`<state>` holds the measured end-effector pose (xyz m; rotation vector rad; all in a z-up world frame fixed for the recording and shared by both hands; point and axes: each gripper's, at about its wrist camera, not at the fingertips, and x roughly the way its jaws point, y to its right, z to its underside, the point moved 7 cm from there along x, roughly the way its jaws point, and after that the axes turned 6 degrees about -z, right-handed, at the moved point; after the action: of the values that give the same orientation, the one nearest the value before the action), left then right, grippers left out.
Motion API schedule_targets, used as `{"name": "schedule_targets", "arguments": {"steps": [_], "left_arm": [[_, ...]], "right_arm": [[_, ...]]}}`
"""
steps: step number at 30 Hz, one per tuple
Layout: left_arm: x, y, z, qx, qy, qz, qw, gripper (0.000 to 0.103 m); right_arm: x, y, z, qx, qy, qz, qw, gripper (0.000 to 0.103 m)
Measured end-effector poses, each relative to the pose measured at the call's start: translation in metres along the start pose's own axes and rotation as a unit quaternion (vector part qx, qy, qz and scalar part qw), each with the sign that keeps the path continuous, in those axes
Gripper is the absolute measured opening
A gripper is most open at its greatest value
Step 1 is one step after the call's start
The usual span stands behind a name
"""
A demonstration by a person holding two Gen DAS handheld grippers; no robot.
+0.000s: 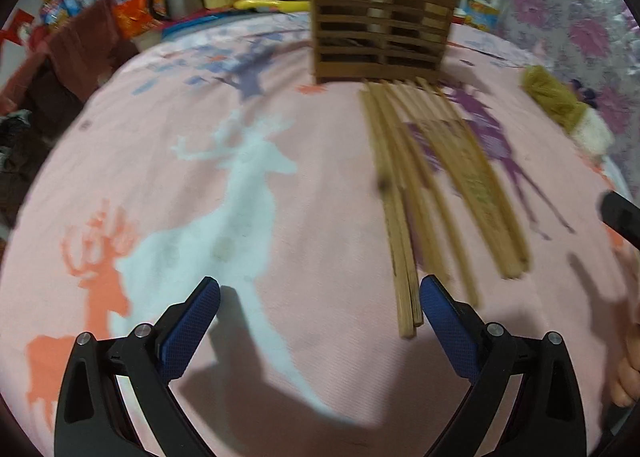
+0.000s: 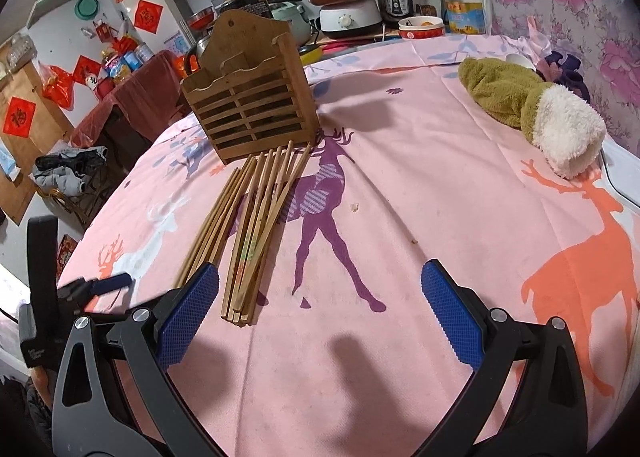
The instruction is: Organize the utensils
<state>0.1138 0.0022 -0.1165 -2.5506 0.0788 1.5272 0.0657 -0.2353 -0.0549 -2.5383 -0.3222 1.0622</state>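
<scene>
Nearest the near edge of the desk, the left gripper (image 1: 319,303) is held low over the pink deer-printed cloth (image 1: 280,137), its blue-padded jaws spread wide with nothing between them. The right gripper (image 2: 320,289) is likewise held with jaws wide apart and empty, above bare cloth. Just beyond, the bundle of long bamboo chopsticks (image 2: 256,217) is laid flat on the cloth, fanned out, near ends towards the grippers and far ends almost touching the holder. The lowest sticks lie just inside the left gripper's right jaw, so a grasp there seems intended. Farther on, the slatted brown wooden utensil holder (image 2: 250,105) is stood upright, apparently to receive the sticks. Towards the far right edge, an olive and cream plush slipper (image 2: 532,109) is seen, well apart from everything
</scene>
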Motion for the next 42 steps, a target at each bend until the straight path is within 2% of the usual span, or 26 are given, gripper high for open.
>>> {"name": "schedule_targets", "arguments": {"steps": [4,8,9,12,14,17,22,25,27,30,33,35,39,42], "left_arm": [[-0.003,-0.037,-0.01,-0.05,0.02,-0.056,0.9969,0.097],[-0.007,-0.048,-0.01,-0.08,0.017,-0.009,0.9966,0.097],[-0.007,-0.048,-0.01,-0.078,0.015,-0.006,0.9968,0.097],[-0.003,-0.047,-0.009,-0.066,0.011,-0.031,0.9973,0.097],[-0.001,-0.046,-0.008,-0.066,0.006,-0.029,0.9974,0.098],[0.0,-0.048,-0.007,-0.076,0.001,-0.024,0.9968,0.097],[0.002,-0.053,-0.006,-0.091,-0.004,-0.016,0.9957,0.098],[0.002,-0.052,-0.007,-0.09,-0.003,-0.016,0.9958,0.098],[0.001,-0.051,-0.006,-0.087,-0.002,-0.018,0.996,0.098],[0.0,-0.05,-0.006,-0.084,0.0,-0.02,0.9963,0.098],[-0.002,-0.048,-0.005,-0.08,0.005,-0.019,0.9966,0.098],[-0.003,-0.047,-0.005,-0.077,0.008,-0.019,0.9968,0.098],[-0.005,-0.046,-0.006,-0.073,0.014,-0.021,0.997,0.098],[-0.005,-0.046,-0.006,-0.074,0.014,-0.021,0.997,0.098]], "right_arm": [[-0.001,0.0,-0.001,-0.002,0.003,0.005,1.0,0.097],[0.0,-0.003,0.0,-0.012,0.006,0.007,1.0,0.097],[0.0,-0.005,0.0,-0.017,0.006,0.007,1.0,0.097],[0.004,-0.011,0.002,-0.031,-0.001,-0.003,1.0,0.097],[0.007,-0.015,0.004,-0.039,-0.008,-0.009,0.999,0.096],[0.017,-0.025,0.008,-0.062,-0.026,-0.015,0.998,0.089],[0.038,-0.046,0.024,-0.102,-0.069,-0.029,0.992,0.067],[0.046,-0.043,0.027,-0.115,-0.085,-0.004,0.99,0.058],[0.046,-0.023,0.022,-0.076,-0.085,0.02,0.993,0.054],[0.027,0.009,0.007,0.002,-0.052,0.009,0.999,0.053],[0.015,0.016,0.003,0.02,-0.029,-0.006,0.999,0.052],[0.02,0.008,0.005,0.004,-0.04,-0.015,0.999,0.052],[0.029,-0.014,0.014,-0.05,-0.06,-0.01,0.997,0.034],[0.034,-0.021,0.018,-0.069,-0.067,-0.008,0.995,0.027]]}}
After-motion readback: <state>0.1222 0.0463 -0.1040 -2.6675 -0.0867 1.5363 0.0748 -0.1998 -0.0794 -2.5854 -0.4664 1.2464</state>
